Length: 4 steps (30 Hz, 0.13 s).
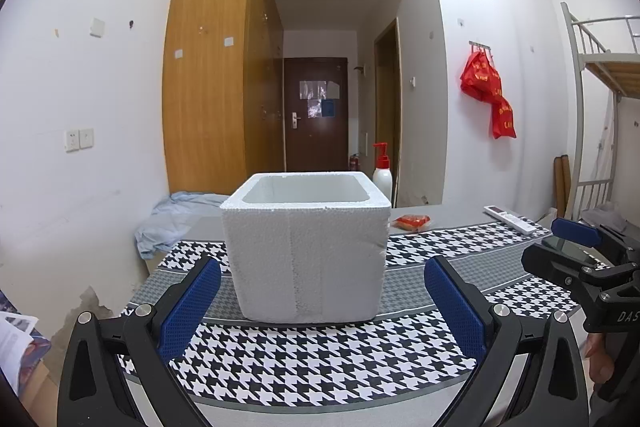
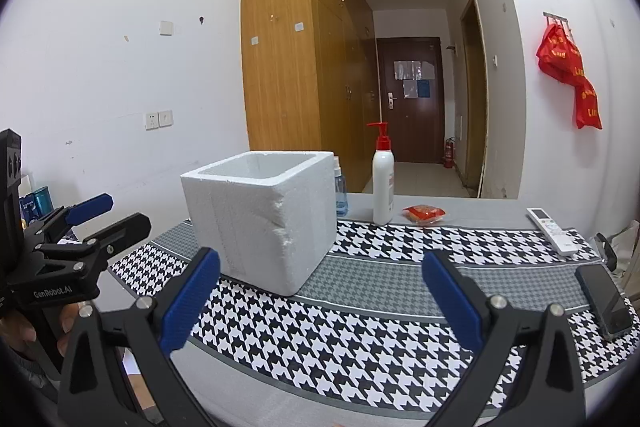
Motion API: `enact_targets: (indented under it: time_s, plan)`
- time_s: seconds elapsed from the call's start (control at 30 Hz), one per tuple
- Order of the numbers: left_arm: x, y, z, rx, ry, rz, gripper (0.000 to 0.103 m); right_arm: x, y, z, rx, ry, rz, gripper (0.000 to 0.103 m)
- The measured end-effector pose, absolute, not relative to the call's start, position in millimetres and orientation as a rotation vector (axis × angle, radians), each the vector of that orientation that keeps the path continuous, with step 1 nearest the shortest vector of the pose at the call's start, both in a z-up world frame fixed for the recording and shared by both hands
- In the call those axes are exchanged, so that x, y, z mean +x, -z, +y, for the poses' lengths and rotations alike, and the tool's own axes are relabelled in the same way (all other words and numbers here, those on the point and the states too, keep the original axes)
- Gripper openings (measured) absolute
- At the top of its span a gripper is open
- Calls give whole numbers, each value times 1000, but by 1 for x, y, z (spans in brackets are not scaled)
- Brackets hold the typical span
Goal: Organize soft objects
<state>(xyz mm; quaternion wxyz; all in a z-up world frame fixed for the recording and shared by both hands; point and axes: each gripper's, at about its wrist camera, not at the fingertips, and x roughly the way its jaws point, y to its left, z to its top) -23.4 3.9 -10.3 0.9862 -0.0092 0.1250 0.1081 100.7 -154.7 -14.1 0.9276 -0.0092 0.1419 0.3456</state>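
Task looks barely started: both left tongs (image 1: pixel 322 301) and right tongs (image 2: pixel 320 301) spread, holding nothing. Foam box (image 1: pixel 306 247) mid-surface, contents unseen; blue cloth (image 1: pixel 172 223) crumpled at the far-left edge.

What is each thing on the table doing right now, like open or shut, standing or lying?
Foam box: upright, open top, no lid.
Pump bottle: standing upright.
Red packet: lying flat, untouched.
Remote: lying flat.
Phone: lying flat, screen dark.
Blue cloth: crumpled, beside the box.
Left tongs: open, holding nothing.
Right tongs: open, holding nothing.
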Motion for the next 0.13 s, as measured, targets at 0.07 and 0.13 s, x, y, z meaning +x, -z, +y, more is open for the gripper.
enact_targets:
  time_s: [0.07, 0.13]
  plan:
    - [-23, 10, 3, -16, -223, 245, 102, 101, 14, -155, -21, -707, 293, 102]
    - [-24, 10, 2, -13, -219, 244, 102, 100, 14, -154, -26, -709, 289, 102]
